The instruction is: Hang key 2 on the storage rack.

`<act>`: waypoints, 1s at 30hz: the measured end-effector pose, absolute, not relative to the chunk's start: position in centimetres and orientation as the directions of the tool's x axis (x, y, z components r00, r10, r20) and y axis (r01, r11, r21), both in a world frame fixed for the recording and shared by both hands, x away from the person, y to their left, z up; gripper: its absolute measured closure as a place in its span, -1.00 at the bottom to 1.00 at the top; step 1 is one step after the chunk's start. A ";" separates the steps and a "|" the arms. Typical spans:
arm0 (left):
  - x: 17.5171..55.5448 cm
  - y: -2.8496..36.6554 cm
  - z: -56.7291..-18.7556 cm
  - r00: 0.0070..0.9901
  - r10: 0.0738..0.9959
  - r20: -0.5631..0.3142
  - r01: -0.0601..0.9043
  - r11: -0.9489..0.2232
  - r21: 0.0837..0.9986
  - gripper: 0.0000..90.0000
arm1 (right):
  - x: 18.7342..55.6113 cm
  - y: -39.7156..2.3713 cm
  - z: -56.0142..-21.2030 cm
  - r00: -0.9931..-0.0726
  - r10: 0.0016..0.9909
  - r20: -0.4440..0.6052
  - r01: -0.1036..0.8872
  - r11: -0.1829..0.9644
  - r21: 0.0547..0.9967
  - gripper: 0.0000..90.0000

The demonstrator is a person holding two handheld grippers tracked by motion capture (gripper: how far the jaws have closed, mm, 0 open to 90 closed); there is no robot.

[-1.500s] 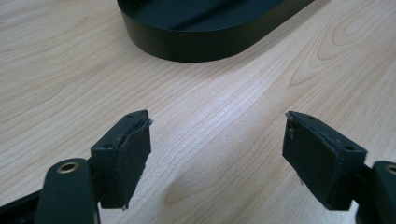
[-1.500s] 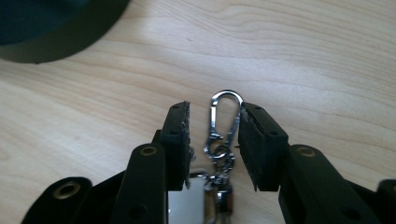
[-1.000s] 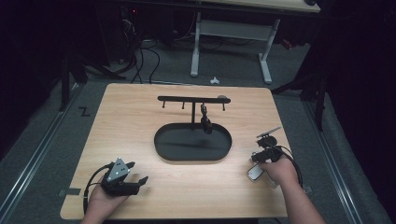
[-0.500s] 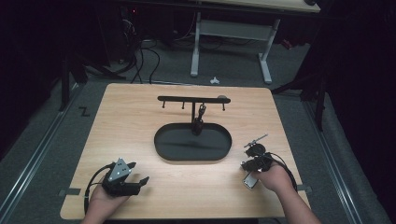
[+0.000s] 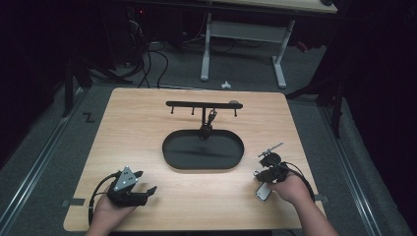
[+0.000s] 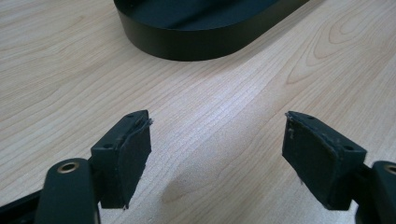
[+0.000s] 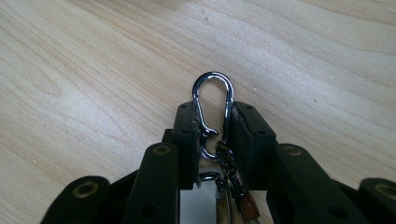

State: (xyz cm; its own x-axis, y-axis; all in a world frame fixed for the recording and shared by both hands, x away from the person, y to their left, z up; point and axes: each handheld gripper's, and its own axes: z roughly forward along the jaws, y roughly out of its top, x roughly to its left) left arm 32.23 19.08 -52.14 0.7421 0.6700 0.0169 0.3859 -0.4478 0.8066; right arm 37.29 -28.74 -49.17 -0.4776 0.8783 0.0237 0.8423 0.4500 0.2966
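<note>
My right gripper (image 7: 214, 126) is shut on a silver carabiner (image 7: 213, 88), its pads pressing the clip's two sides; the jaws have just been closing on it. A short chain and a metal tag (image 5: 262, 192) hang from the clip beside the right gripper (image 5: 261, 178), low over the table's right front. A black bar stand with hooks (image 5: 204, 104) rises behind a black oval tray (image 5: 231, 152), and a dark key ring (image 5: 209, 120) hangs from it. My left gripper (image 5: 146, 182) rests at the left front, open, with bare wood between its pads (image 6: 126, 158).
The wooden table (image 5: 137, 128) has free room on both sides of the tray. The tray's wall (image 6: 196, 44) lies just ahead of the left gripper. A white-legged desk (image 5: 206, 49) and cables (image 5: 147, 59) stand on the floor beyond the table.
My right hand has moved left and a little toward the front edge, carrying the carabiner and tag. The left gripper has stayed where it was.
</note>
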 end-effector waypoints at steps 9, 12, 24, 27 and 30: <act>32.3 19.1 -52.1 0.743 0.669 0.018 0.385 -0.450 0.806 -0.46 | 36.4 -28.0 -49.2 -0.519 0.855 -0.005 0.810 0.493 0.318 0.86; 32.3 19.1 -52.1 0.743 0.669 0.019 0.385 -0.451 0.805 -0.46 | 36.3 -27.7 -49.3 -0.525 0.851 -0.027 0.802 0.505 0.318 0.86; 32.3 19.1 -52.1 0.745 0.667 0.016 0.385 -0.450 0.806 -0.44 | 37.2 -27.9 -49.1 -0.514 0.857 0.032 0.830 0.488 0.268 0.84; 32.3 19.1 -52.1 0.745 0.666 0.014 0.385 -0.448 0.807 -0.44 | 37.4 -27.8 -49.0 -0.509 0.860 0.039 0.838 0.484 0.252 0.84; 32.3 19.1 -52.0 0.746 0.665 0.015 0.384 -0.449 0.807 -0.44 | 37.7 -27.8 -49.0 -0.512 0.858 0.045 0.840 0.489 0.234 0.85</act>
State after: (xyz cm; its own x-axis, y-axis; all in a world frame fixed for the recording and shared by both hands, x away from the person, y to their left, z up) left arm 32.28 19.11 -52.03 0.7463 0.6654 0.0153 0.3836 -0.4487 0.8072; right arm 37.68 -27.77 -48.98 -0.5118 0.8579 0.0449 0.8402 0.4890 0.2342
